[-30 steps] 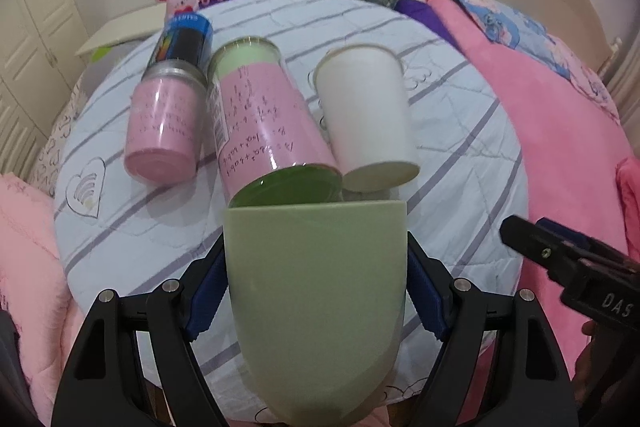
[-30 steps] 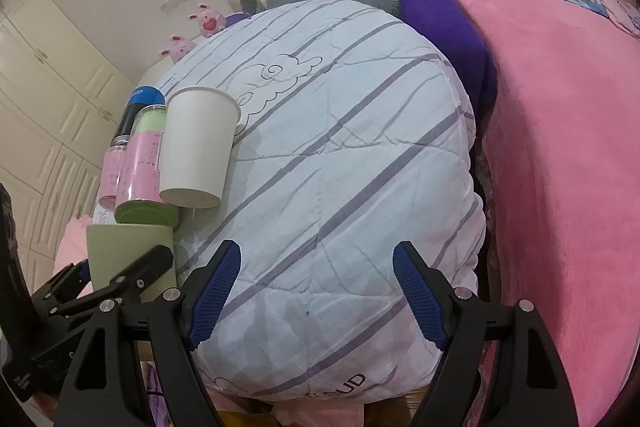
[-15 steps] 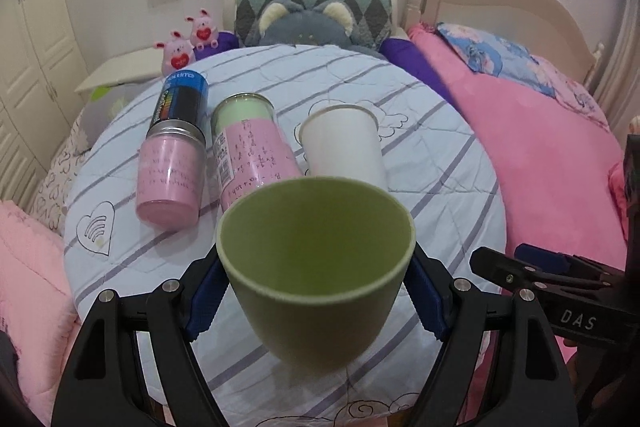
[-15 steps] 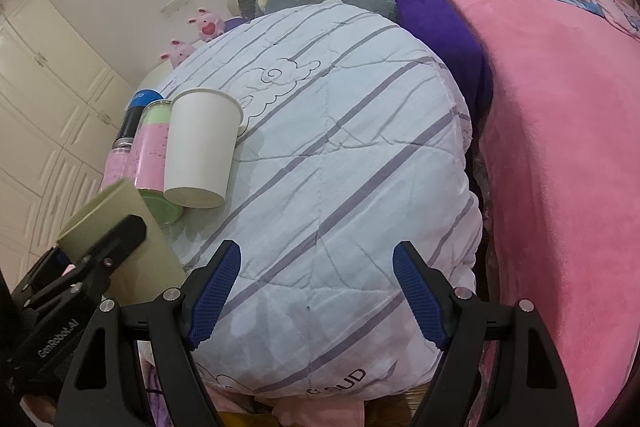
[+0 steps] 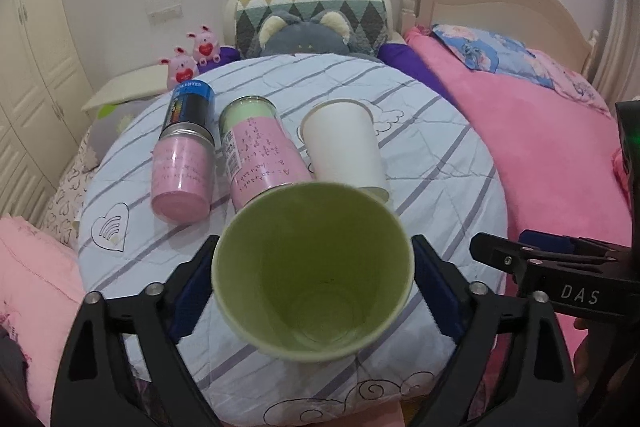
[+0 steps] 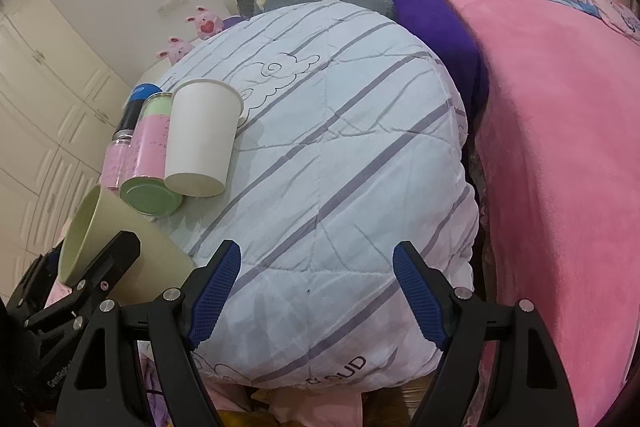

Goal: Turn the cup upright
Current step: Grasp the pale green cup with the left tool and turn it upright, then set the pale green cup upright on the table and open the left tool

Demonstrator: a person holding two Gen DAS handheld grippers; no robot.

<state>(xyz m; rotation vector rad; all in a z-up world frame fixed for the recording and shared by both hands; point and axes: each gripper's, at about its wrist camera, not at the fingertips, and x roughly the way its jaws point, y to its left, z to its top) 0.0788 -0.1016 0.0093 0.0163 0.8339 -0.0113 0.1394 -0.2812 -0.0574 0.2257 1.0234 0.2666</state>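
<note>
My left gripper (image 5: 312,283) is shut on a pale green cup (image 5: 316,291), held above the near edge of the striped quilt. The cup's mouth faces the left wrist camera, so I see its empty inside. In the right wrist view the green cup (image 6: 100,239) is at the lower left, tilted with its mouth up and to the left. My right gripper (image 6: 316,291) is open and empty over the quilt's near edge. A white paper cup (image 5: 344,151) lies on its side on the quilt, also seen in the right wrist view (image 6: 200,139).
Next to the white cup lie a pink-labelled jar with a green lid (image 5: 260,151), a smaller pink jar (image 5: 182,175) and a blue-capped can (image 5: 188,105). The striped quilt (image 6: 340,167) forms a mound. A pink blanket (image 6: 560,147) lies right. A grey plush (image 5: 304,35) sits behind.
The left gripper has turned the green cup from bottom-up to mouth-up and lifted it. The right gripper has stayed in place and open.
</note>
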